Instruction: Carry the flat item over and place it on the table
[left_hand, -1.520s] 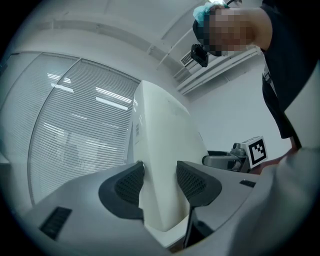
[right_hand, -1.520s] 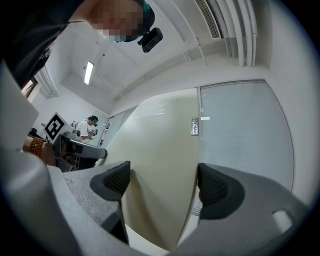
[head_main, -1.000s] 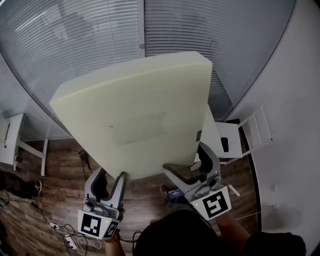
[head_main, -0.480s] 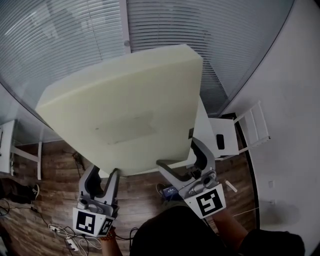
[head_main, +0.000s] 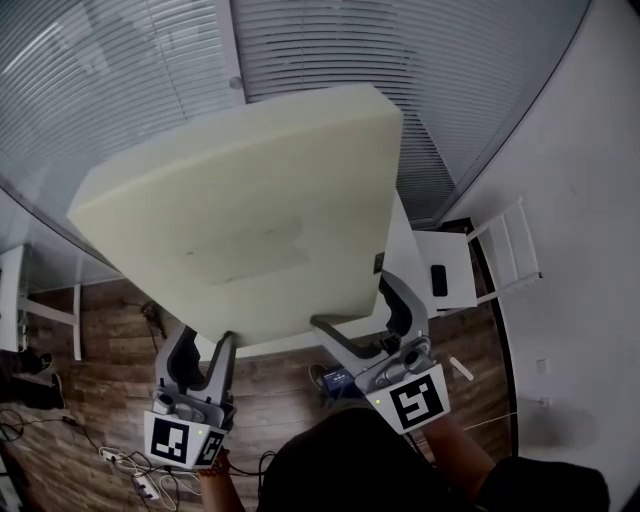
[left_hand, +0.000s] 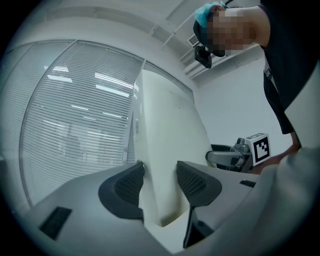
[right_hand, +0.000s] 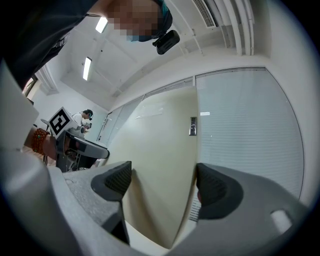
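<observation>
Only print I can spot: black-and-white square marker (head_main: 417, 403) on each gripper cube. My left gripper (left_hand: 160, 182) clamped on lower edge of foam slab (head_main: 260, 210), jaws part open, pads on both faces. Right gripper (right_hand: 162, 182) same deal. Slab up in air, tilted, in front of window blinds (head_main: 120, 80), over wood floor (head_main: 110, 340).

In the head view, the foam slab (head_main: 250, 210) hides the left part of the white surface (head_main: 460, 290) at 3 o'clock. A dark item (head_main: 438, 280) on it (flat, oblong) is too small to identify. White furniture (head_main: 12, 290) at 9 o'clock is cut off by the edge.
</observation>
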